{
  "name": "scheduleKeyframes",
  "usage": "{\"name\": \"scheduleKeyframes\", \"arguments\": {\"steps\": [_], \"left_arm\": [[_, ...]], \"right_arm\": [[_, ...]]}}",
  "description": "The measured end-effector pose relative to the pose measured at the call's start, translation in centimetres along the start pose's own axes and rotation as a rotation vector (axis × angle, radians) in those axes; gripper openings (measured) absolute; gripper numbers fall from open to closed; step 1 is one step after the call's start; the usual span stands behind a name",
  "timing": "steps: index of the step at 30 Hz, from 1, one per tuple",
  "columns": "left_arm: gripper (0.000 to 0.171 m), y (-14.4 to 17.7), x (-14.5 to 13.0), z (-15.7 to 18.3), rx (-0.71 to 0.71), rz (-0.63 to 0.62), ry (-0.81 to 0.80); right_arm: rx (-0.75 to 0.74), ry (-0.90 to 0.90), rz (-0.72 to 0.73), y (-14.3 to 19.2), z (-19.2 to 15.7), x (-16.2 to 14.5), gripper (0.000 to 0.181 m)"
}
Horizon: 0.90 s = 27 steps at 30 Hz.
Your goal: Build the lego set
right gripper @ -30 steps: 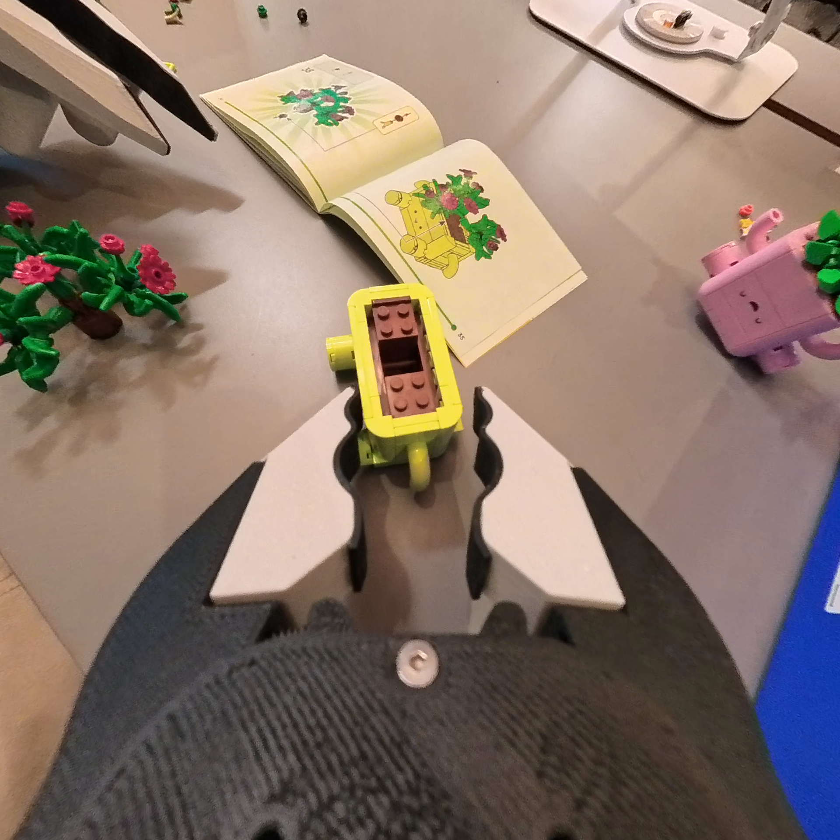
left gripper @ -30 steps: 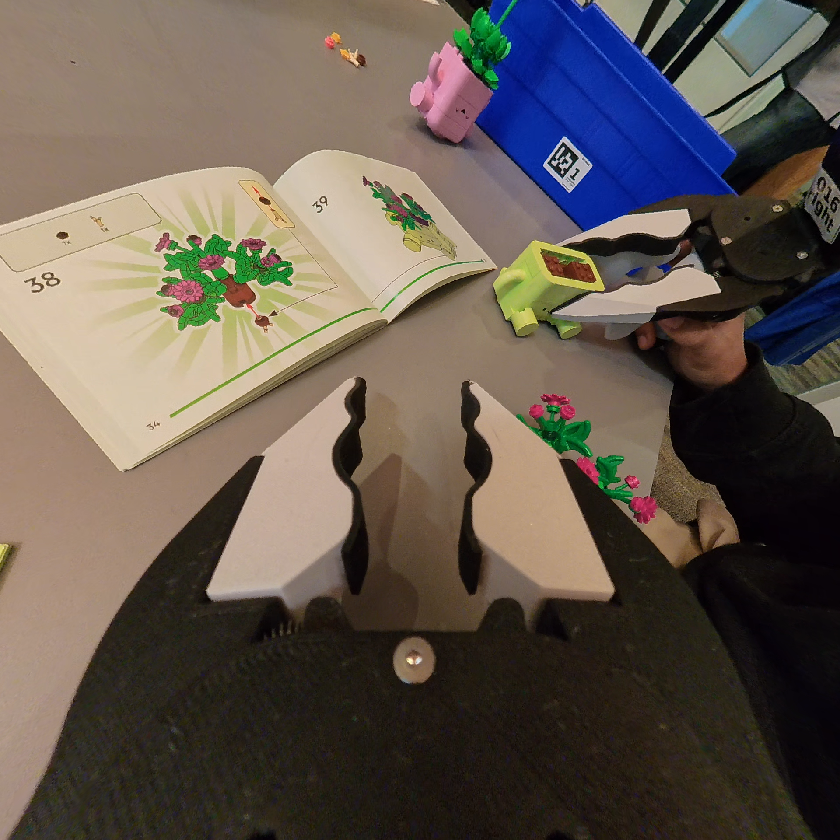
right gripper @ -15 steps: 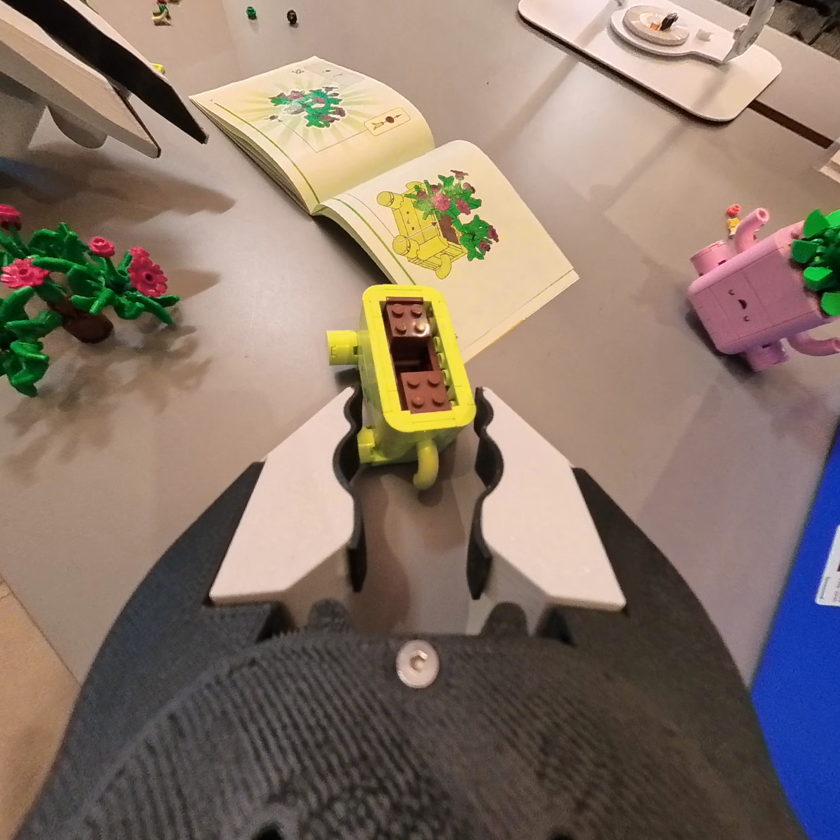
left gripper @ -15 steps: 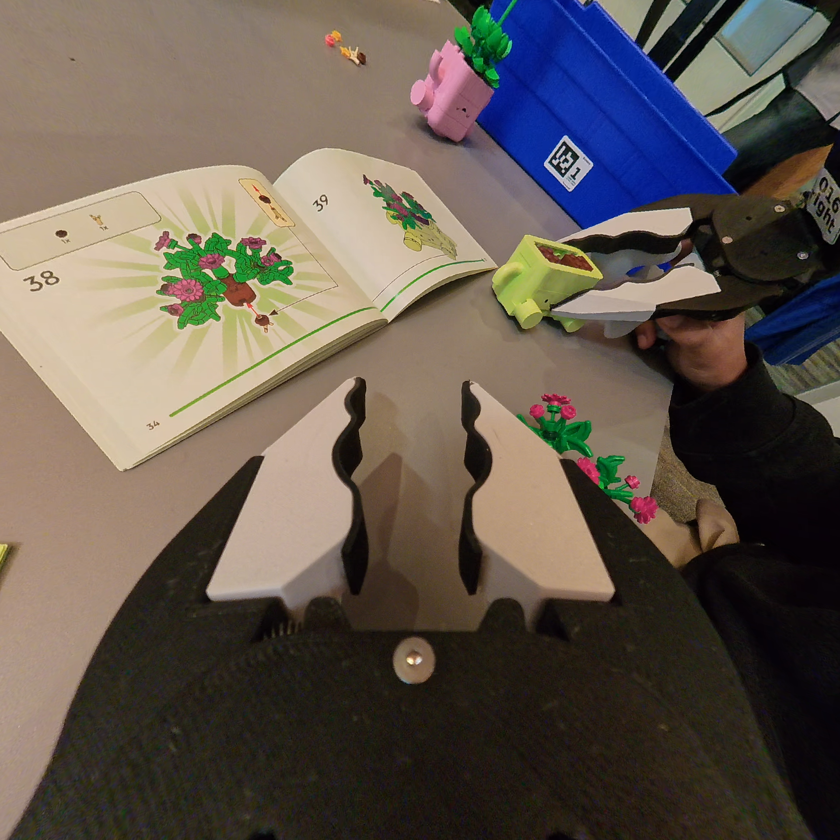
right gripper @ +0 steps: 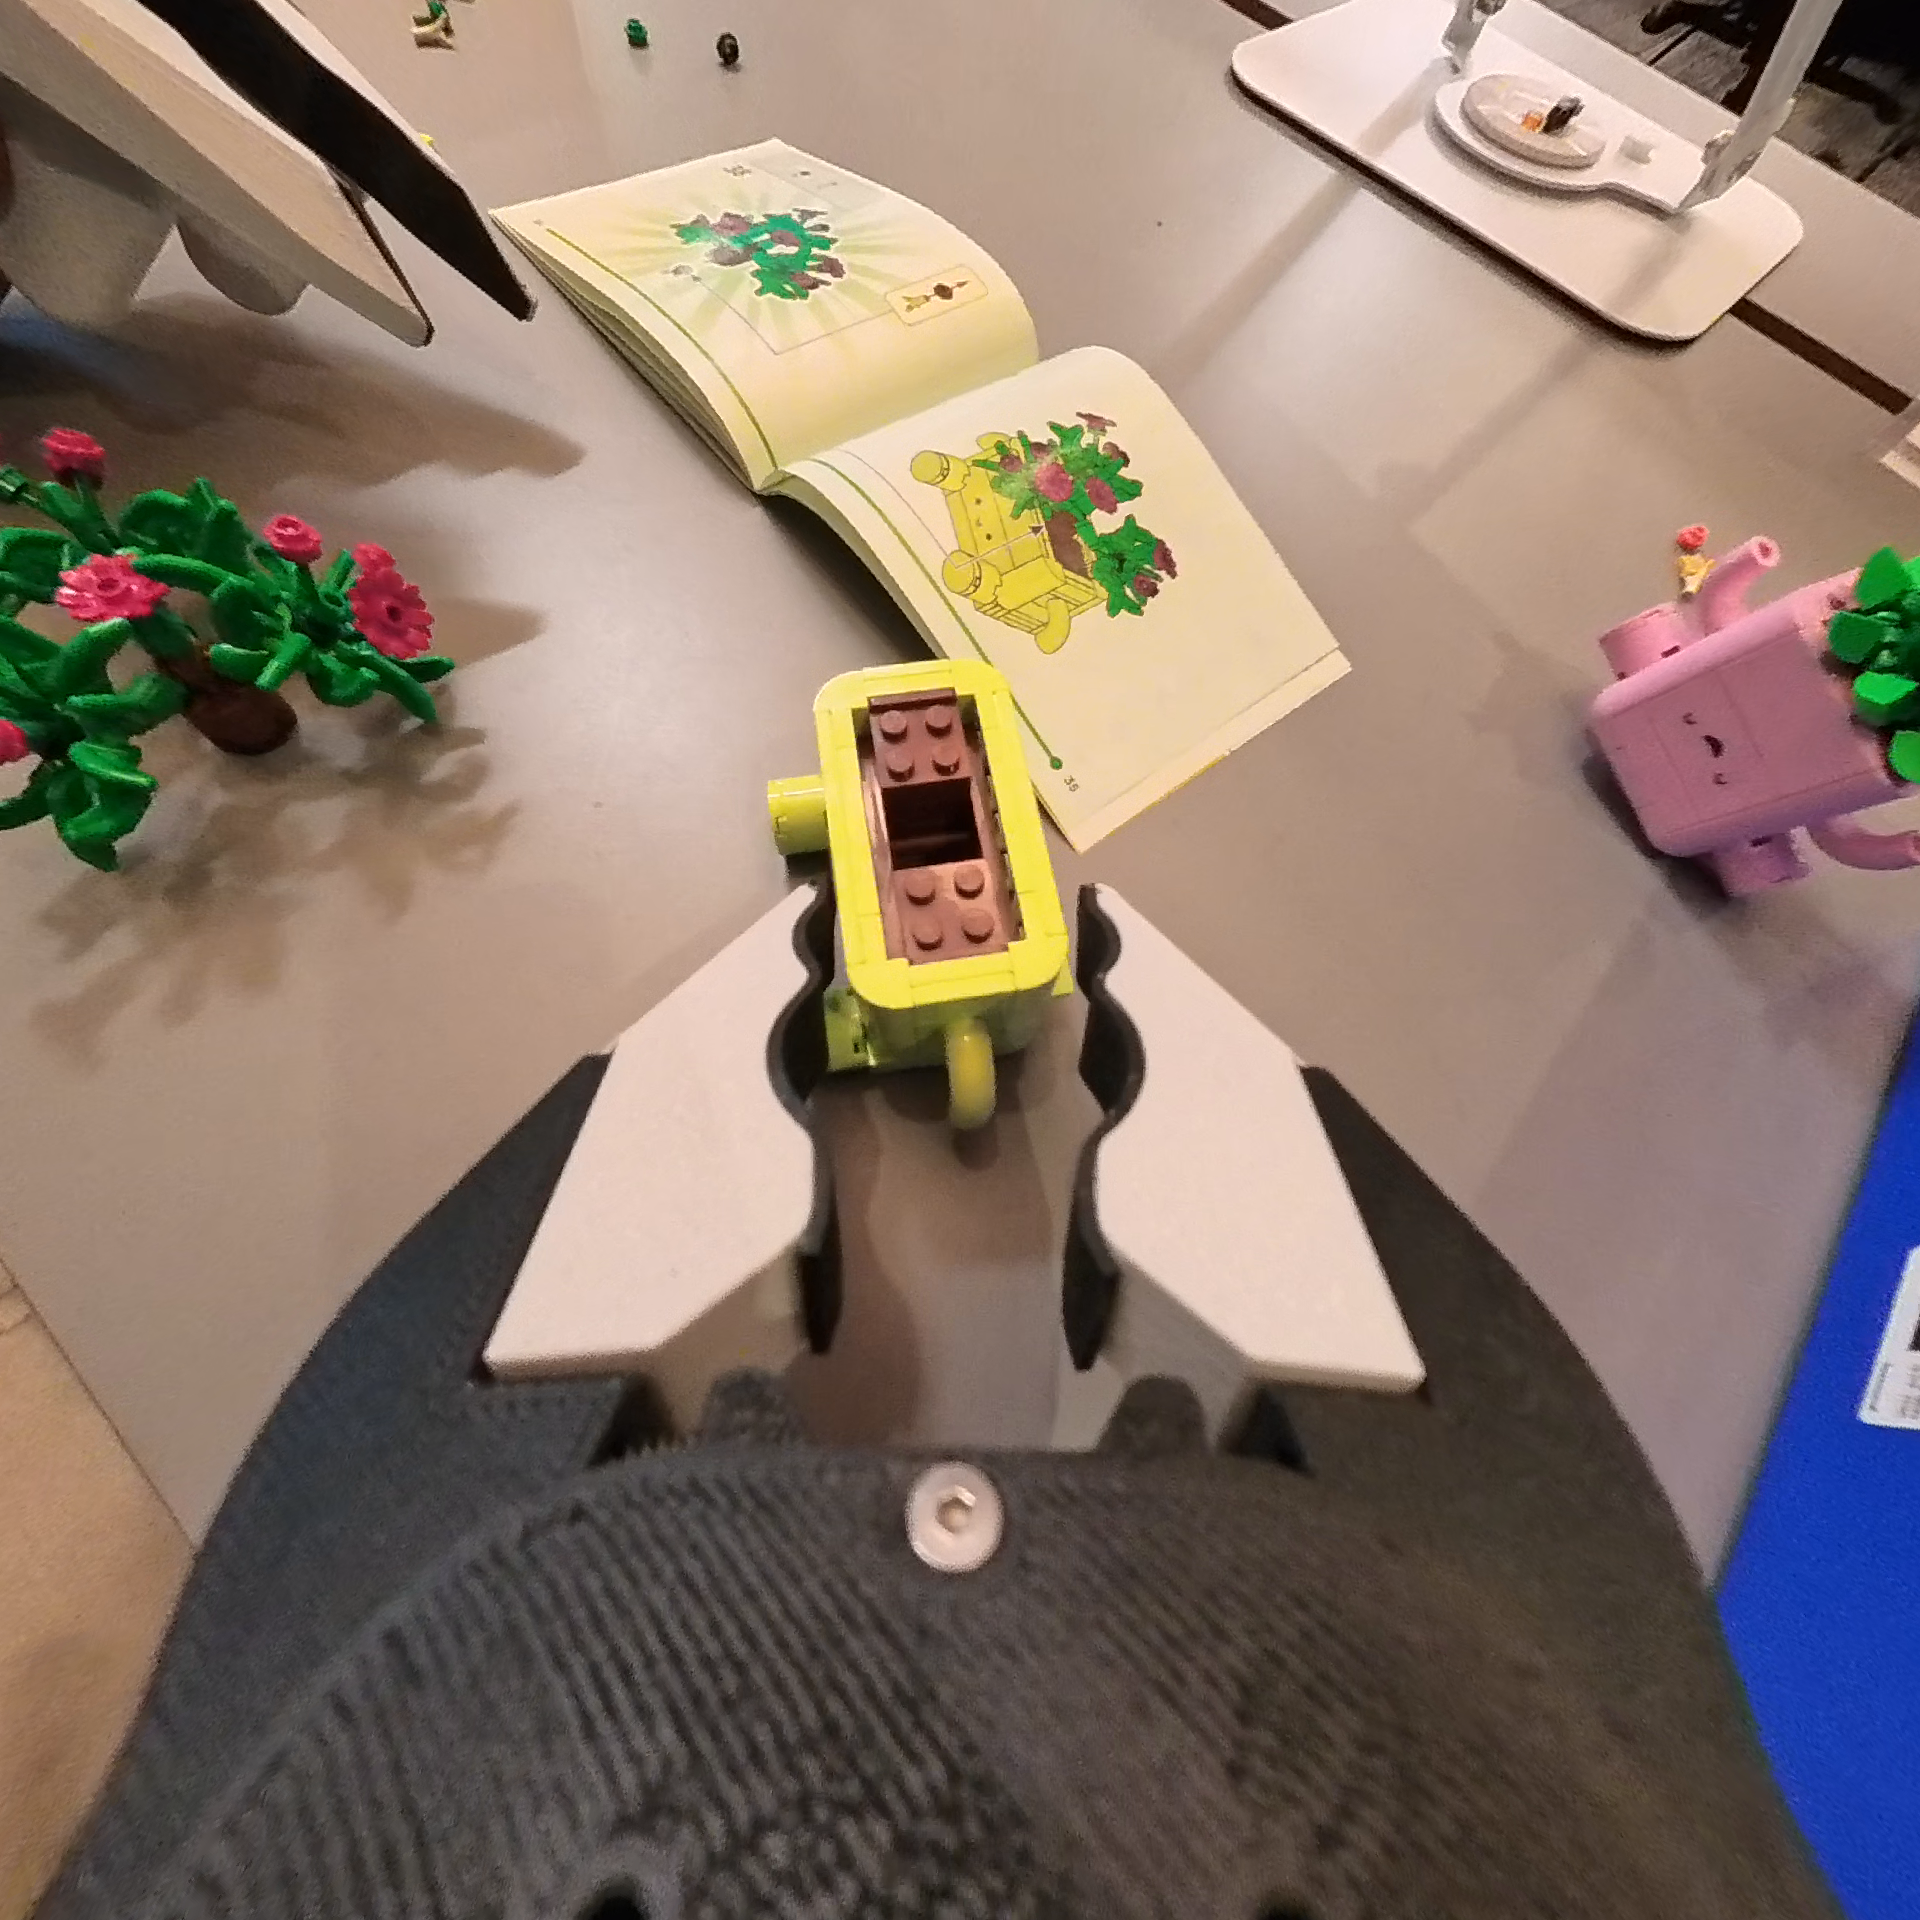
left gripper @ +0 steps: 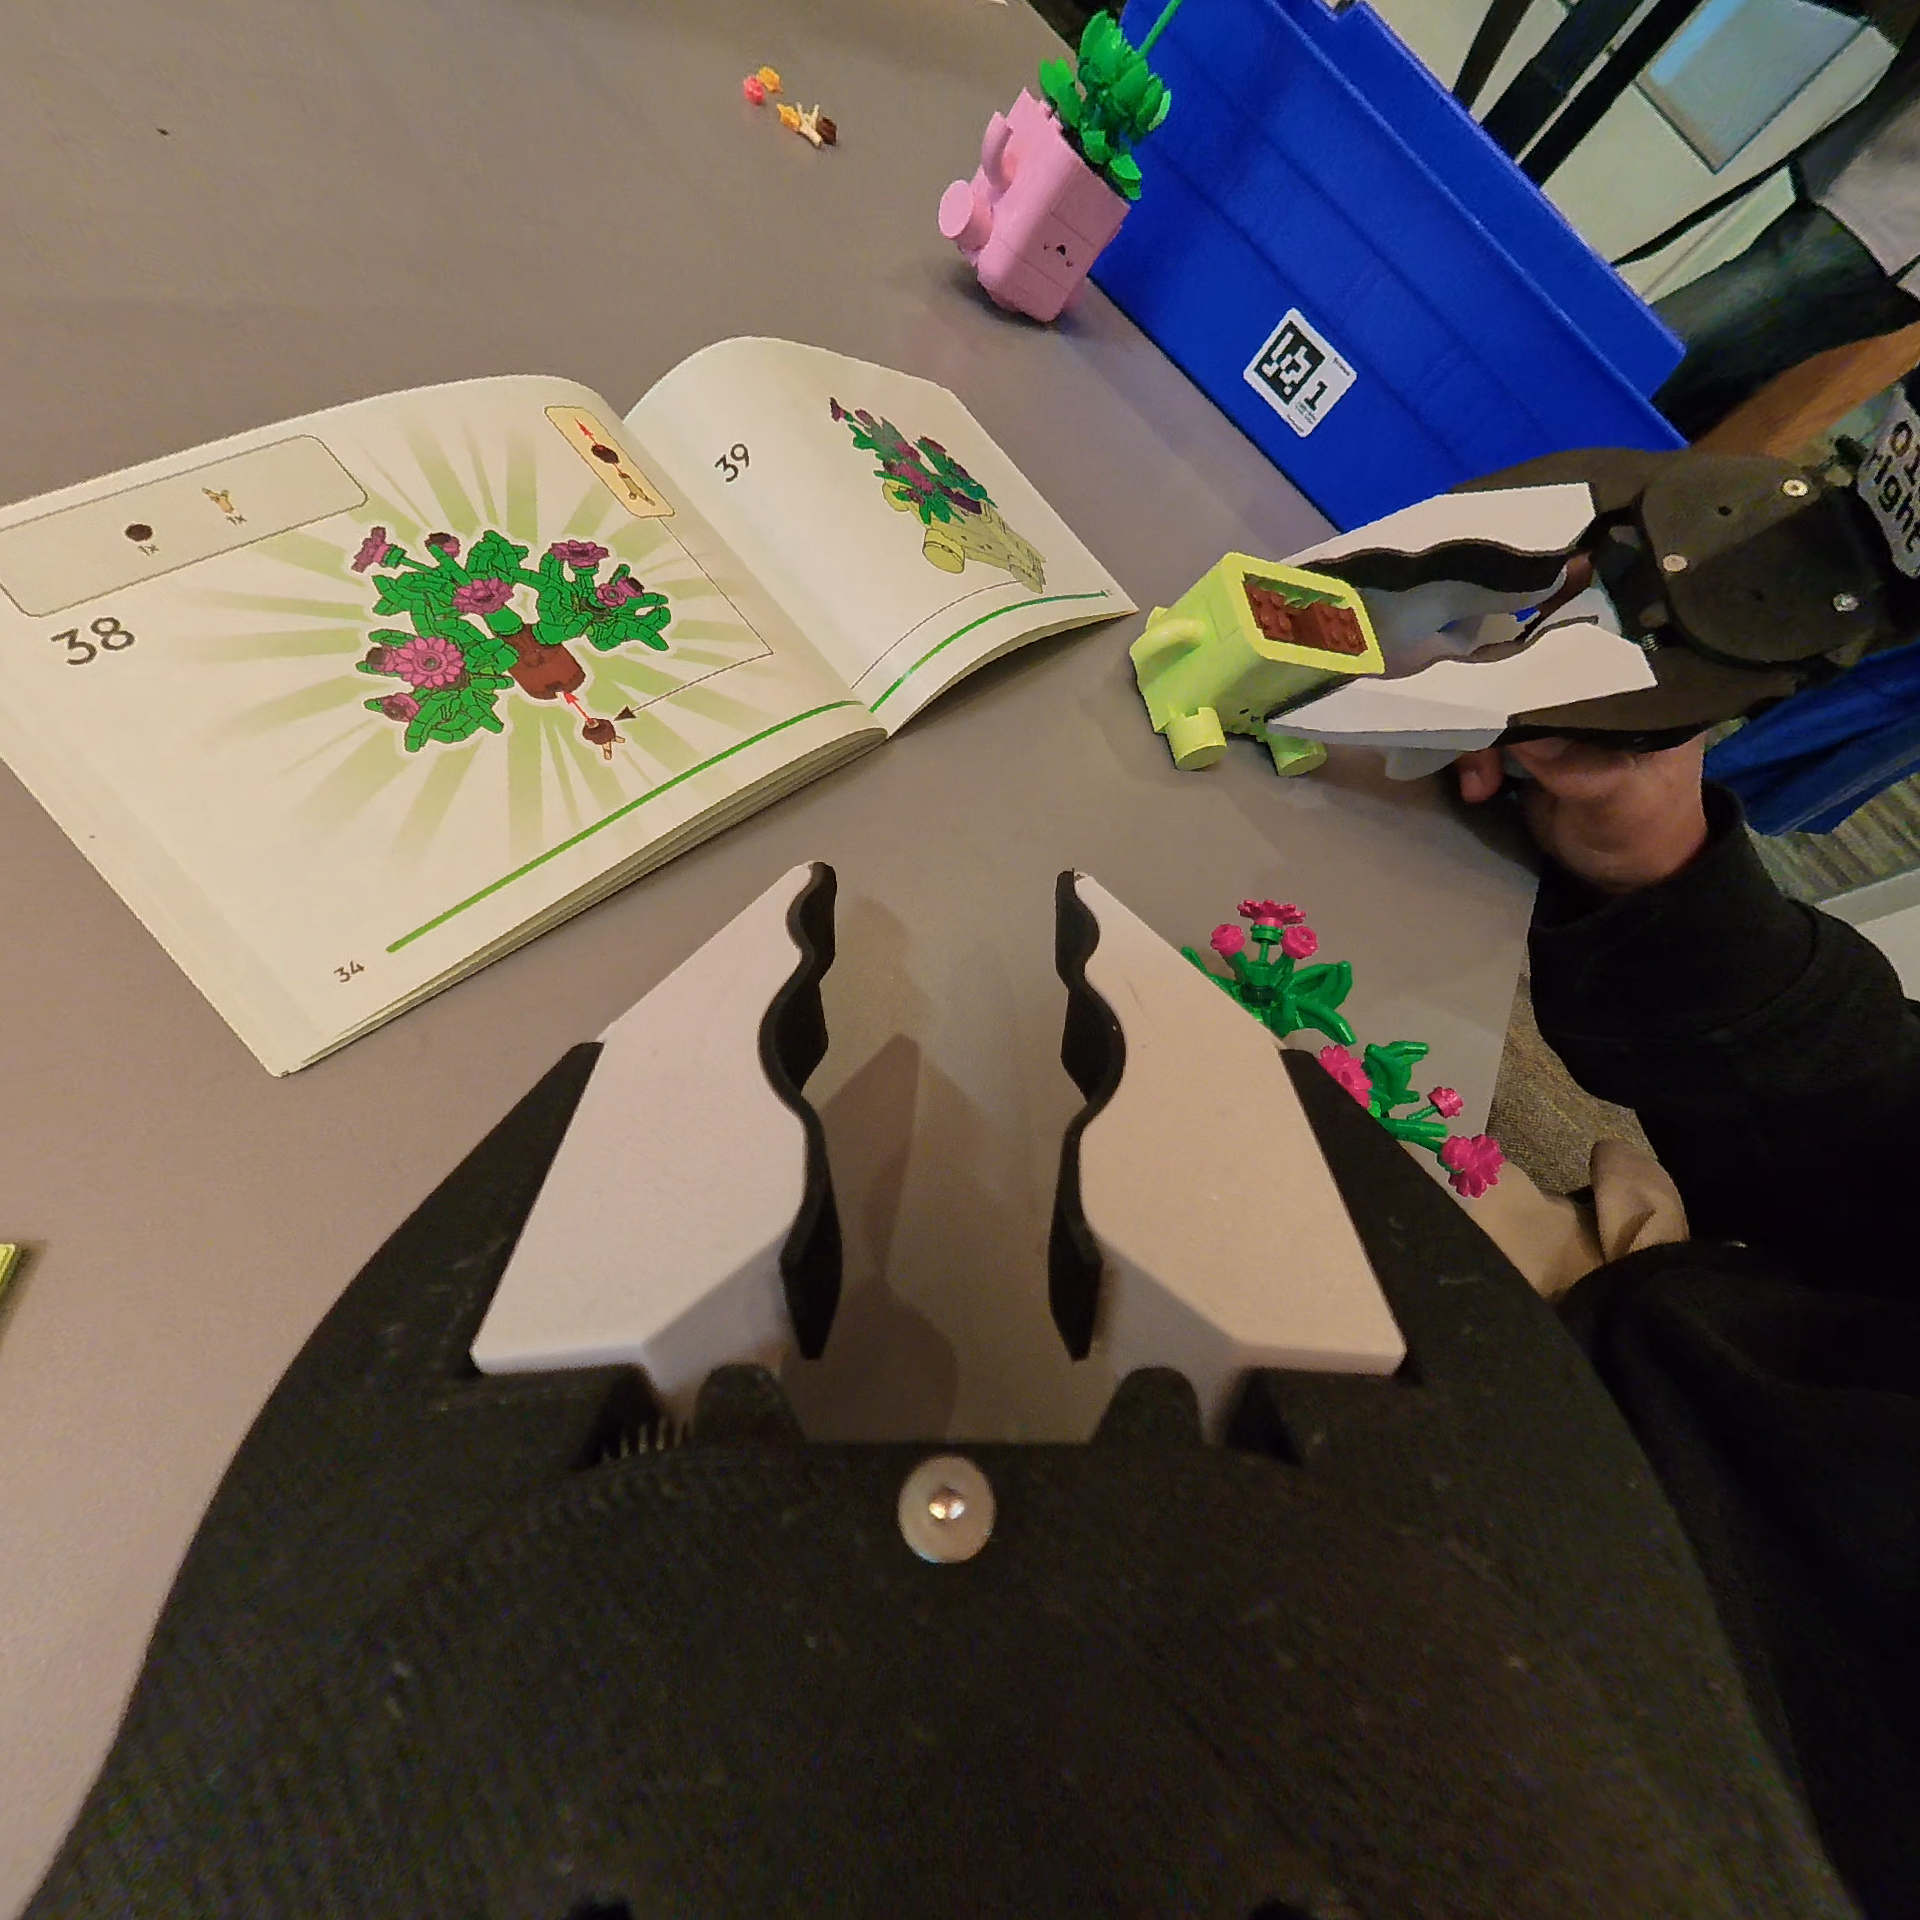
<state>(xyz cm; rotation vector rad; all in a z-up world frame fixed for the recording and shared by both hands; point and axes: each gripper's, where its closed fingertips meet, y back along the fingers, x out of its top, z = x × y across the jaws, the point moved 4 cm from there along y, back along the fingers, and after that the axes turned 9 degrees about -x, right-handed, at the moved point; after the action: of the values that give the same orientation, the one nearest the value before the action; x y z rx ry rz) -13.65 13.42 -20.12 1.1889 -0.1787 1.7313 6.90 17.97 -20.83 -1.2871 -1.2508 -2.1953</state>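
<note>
A: Our right gripper [right gripper: 945, 925] has its fingers [right gripper: 717, 1122] on either side of the near end of the lime planter [right gripper: 940, 831]. They sit close against its walls, but we cannot tell whether they pinch it or only flank it.

B: From the left wrist view we see the planter's [left gripper: 1236, 665] feet down on the grey desk [left gripper: 312, 208], its brown studded top tipped toward us, just right of the open instruction booklet [left gripper: 499, 665].

A: Our left gripper [left gripper: 945, 883] holds nothing. Its fingers [left gripper: 675, 1143] are spread with bare desk between them, over the near edge.

B: The flower cluster [right gripper: 208, 644], green stems with pink blooms, lies on the desk left of the planter, well apart from it.

A: Far right, we see the pink planter [right gripper: 1756, 727] with green leaves leaning beside the blue bin [left gripper: 1382, 260]. A few tiny loose pieces [left gripper: 795, 109] lie at the far side.
</note>
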Motion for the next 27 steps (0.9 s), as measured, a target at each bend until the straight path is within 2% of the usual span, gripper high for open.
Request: {"name": "scheduleKeyframes", "arguments": {"steps": [14, 27], "left_arm": [[0.041, -0.1, 0.0, 0.0, -0.001, -0.001, 0.001], [0.041, 0.0, 0.0, 0.0, 0.0, 0.003, -0.003]], "right_arm": [[-0.004, -0.029, 0.061, 0.6, 0.3, 0.5, 0.057], [-0.058, -0.037, 0.129, 1.2, 0.9, 1.1, 0.056]]}}
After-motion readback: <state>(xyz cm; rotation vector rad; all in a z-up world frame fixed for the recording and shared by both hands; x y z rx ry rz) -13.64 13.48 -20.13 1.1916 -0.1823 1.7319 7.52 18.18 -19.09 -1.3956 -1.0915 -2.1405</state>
